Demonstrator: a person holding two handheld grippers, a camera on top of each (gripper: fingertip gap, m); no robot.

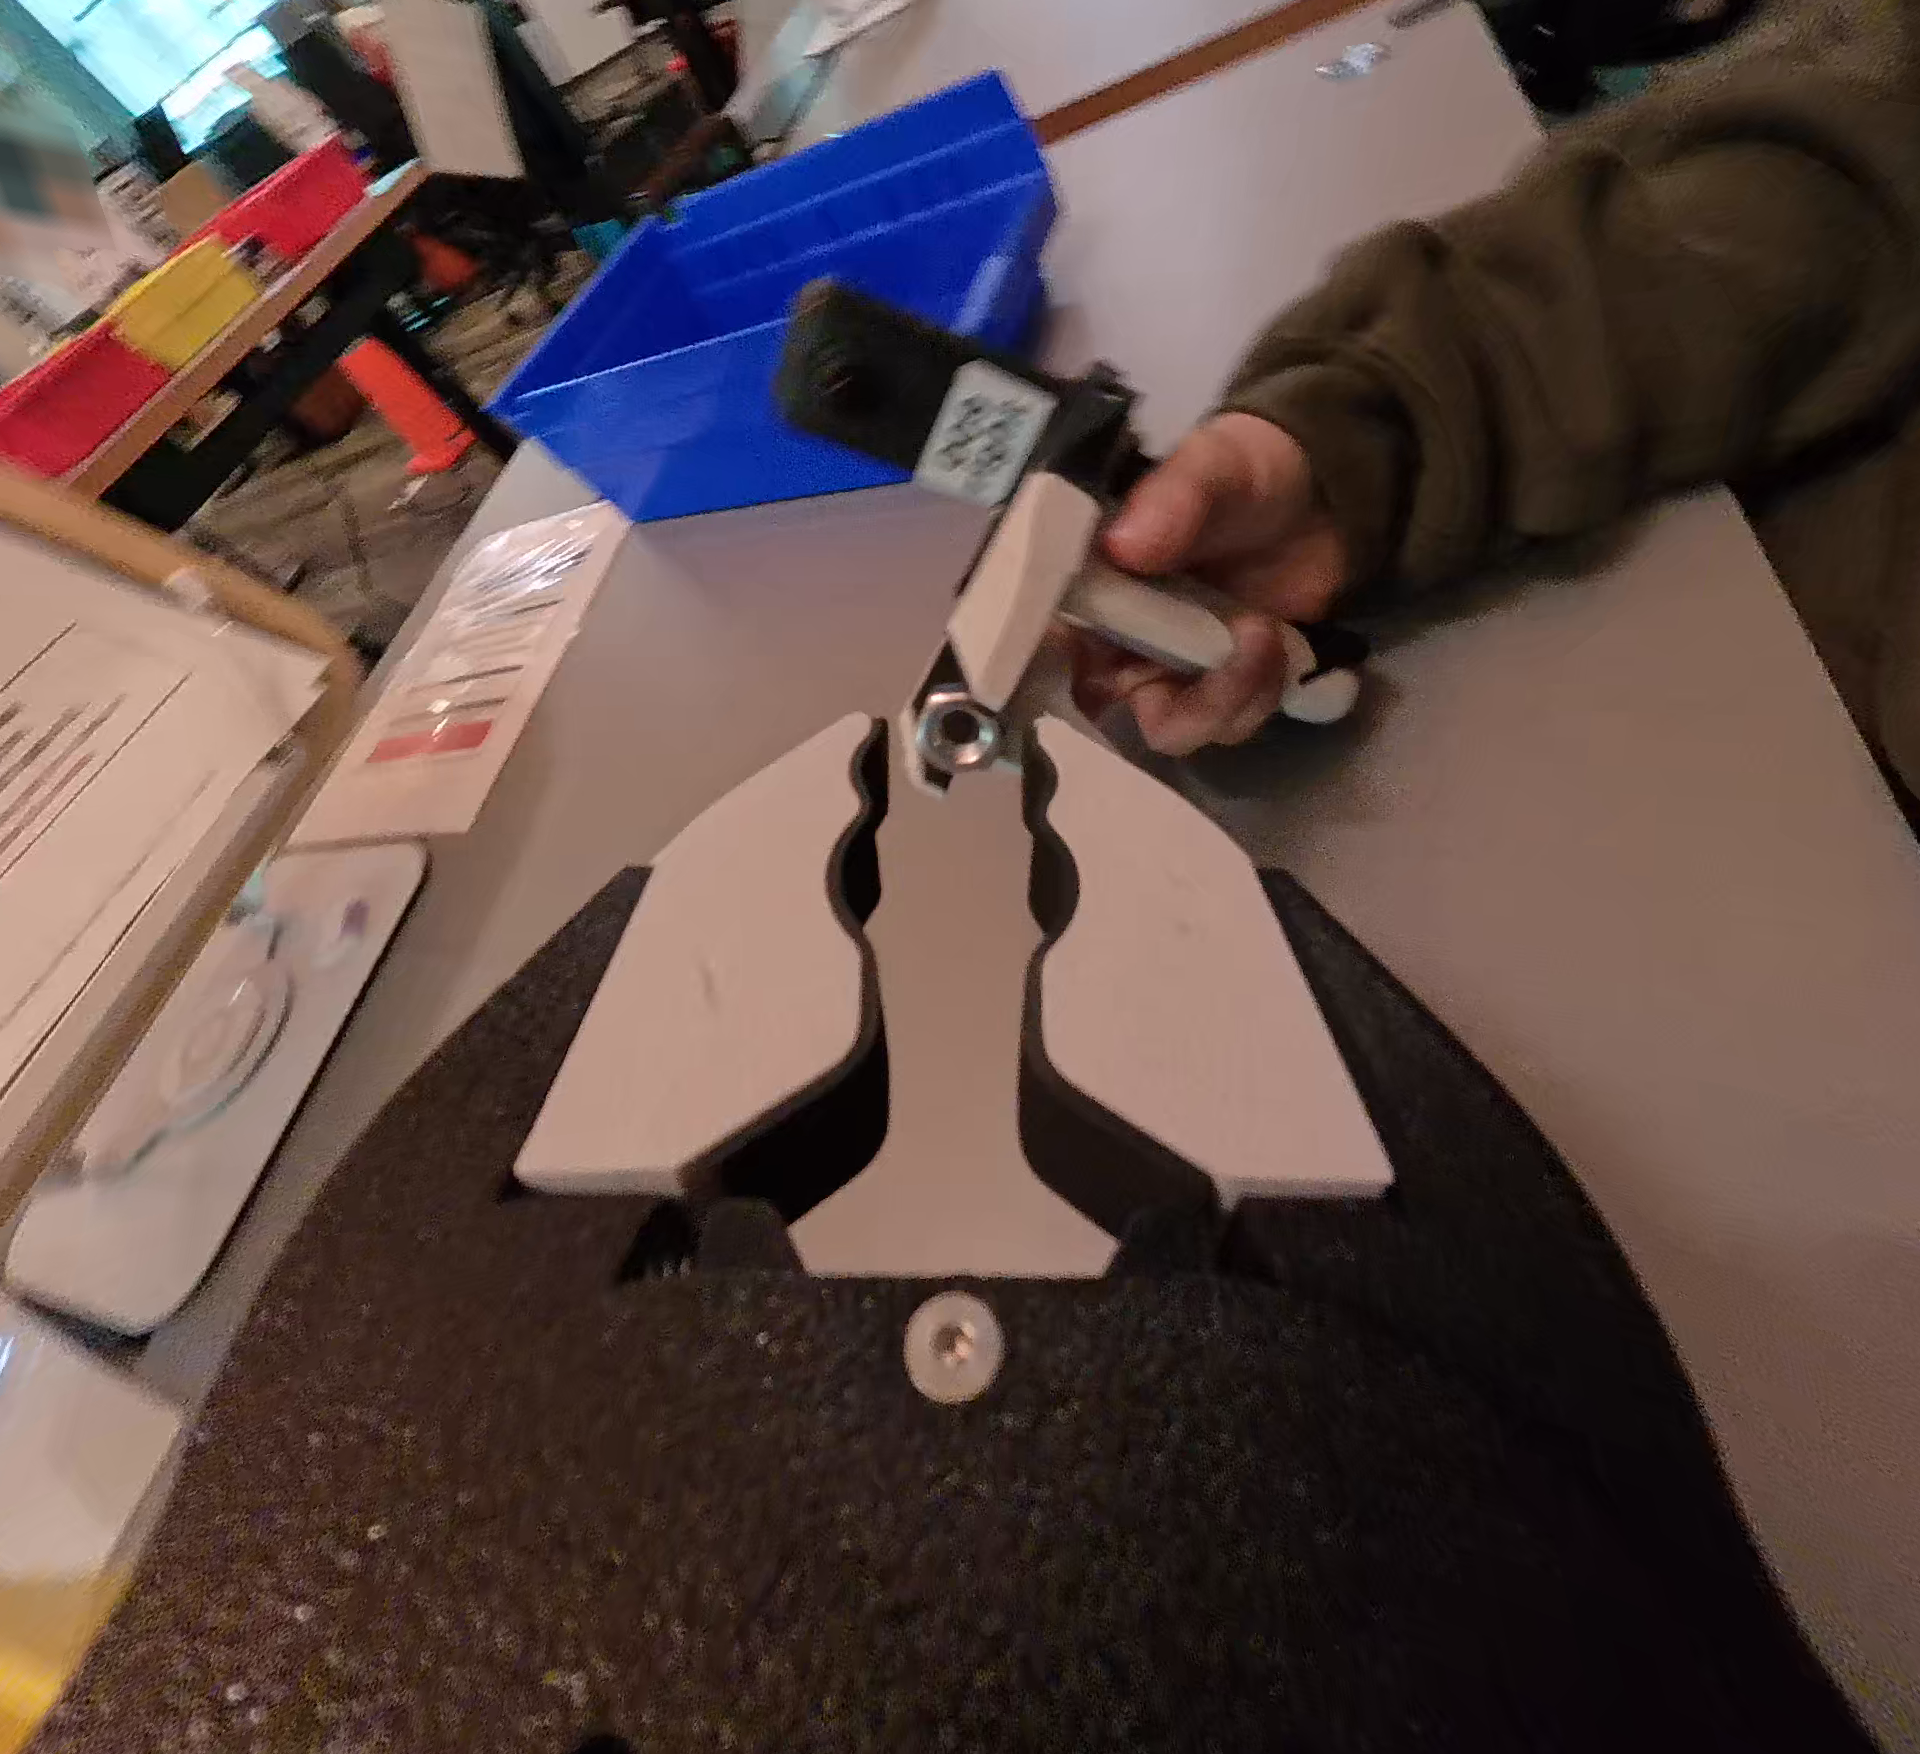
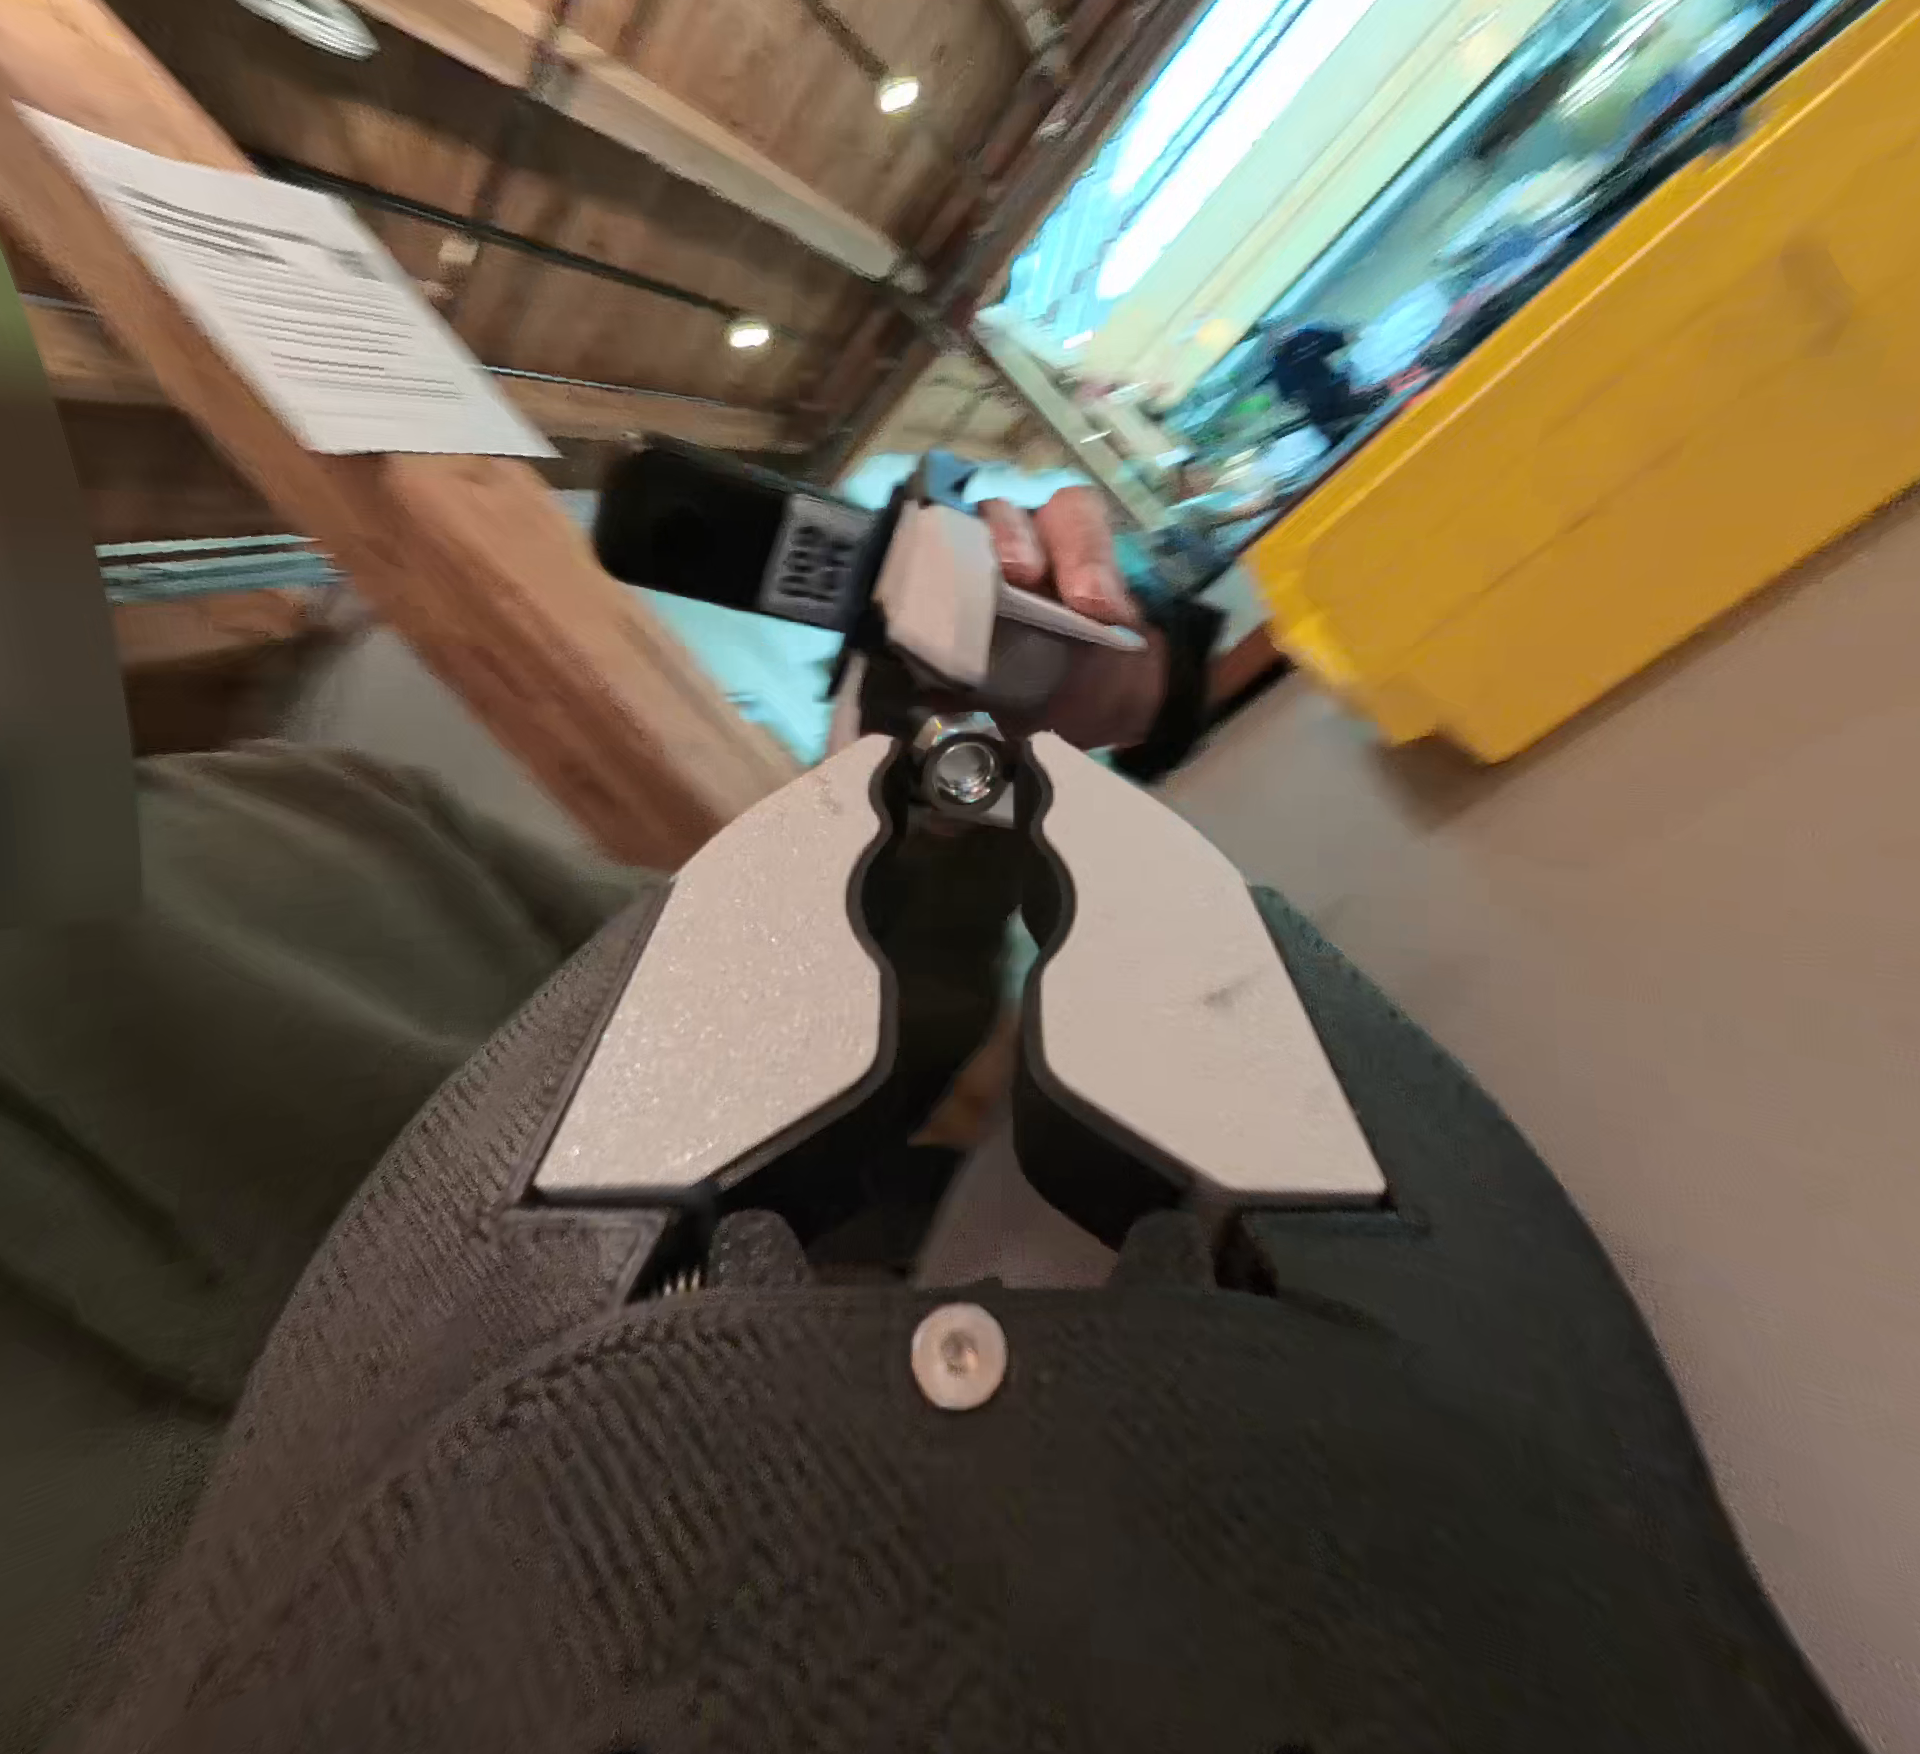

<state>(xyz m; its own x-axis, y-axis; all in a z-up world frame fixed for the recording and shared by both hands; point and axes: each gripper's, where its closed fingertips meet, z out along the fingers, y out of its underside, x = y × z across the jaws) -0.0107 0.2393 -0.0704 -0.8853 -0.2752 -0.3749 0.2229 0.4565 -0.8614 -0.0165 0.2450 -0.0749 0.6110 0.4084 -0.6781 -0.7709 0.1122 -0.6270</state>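
While both fingers pinch one nut (image 1: 958, 736), blue bin (image 1: 769, 354) sits on grey table (image 1: 1558, 925).

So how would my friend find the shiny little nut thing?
Start at the grey table with the big blue bin on it. In front of the bin the two grippers meet tip to tip, and the silver nut sits right between the tips. It is the only small shiny metal piece there, six-sided with a hole.
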